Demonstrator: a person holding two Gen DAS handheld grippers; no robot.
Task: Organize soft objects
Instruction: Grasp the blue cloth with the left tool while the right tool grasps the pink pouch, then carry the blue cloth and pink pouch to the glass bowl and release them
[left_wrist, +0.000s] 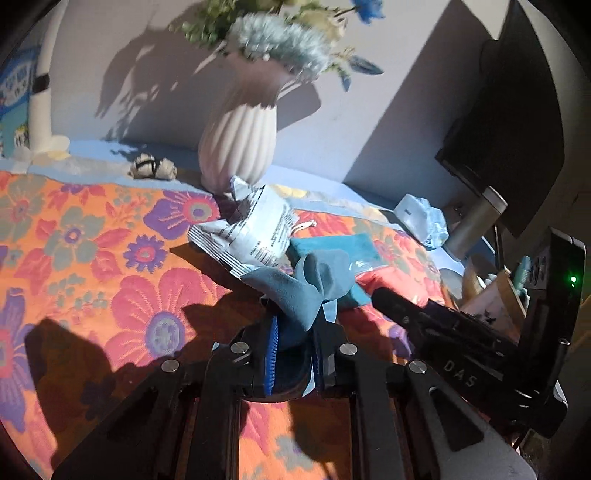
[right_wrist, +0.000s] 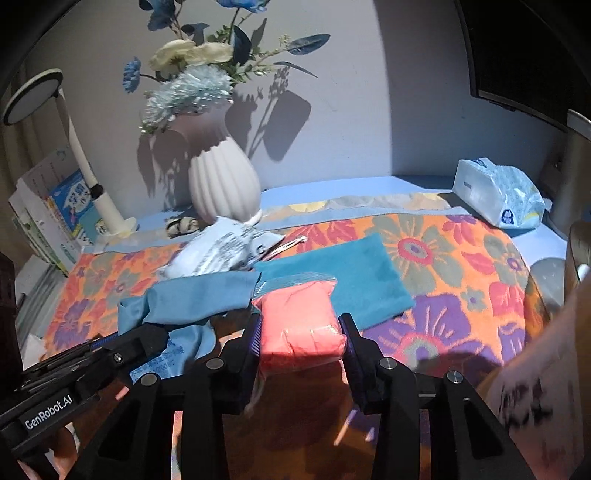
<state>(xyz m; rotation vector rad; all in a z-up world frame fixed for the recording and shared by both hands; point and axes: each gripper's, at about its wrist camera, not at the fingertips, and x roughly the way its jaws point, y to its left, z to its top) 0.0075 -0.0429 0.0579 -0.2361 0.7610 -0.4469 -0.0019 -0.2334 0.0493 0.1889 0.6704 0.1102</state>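
My left gripper (left_wrist: 295, 325) is shut on a grey-blue cloth (left_wrist: 306, 284) and holds it bunched over the flowered tablecloth (left_wrist: 92, 251); the same cloth (right_wrist: 192, 295) and gripper (right_wrist: 147, 334) show at the left of the right wrist view. My right gripper (right_wrist: 301, 325) is shut on a pink wrapped packet (right_wrist: 299, 321), whose far end lies on a teal folded cloth (right_wrist: 354, 273). In the left wrist view the right gripper (left_wrist: 380, 295) comes in from the right beside the teal cloth (left_wrist: 332, 247) and pink packet (left_wrist: 391, 277). A crumpled white printed bag (left_wrist: 255, 229) lies behind them.
A ribbed white vase (left_wrist: 240, 144) with flowers stands at the back by the wall. A tissue pack (right_wrist: 495, 192) lies at the back right. A white lamp (right_wrist: 88, 173) and books (right_wrist: 48, 206) stand at the left. A monitor stand (left_wrist: 476, 221) is at the right.
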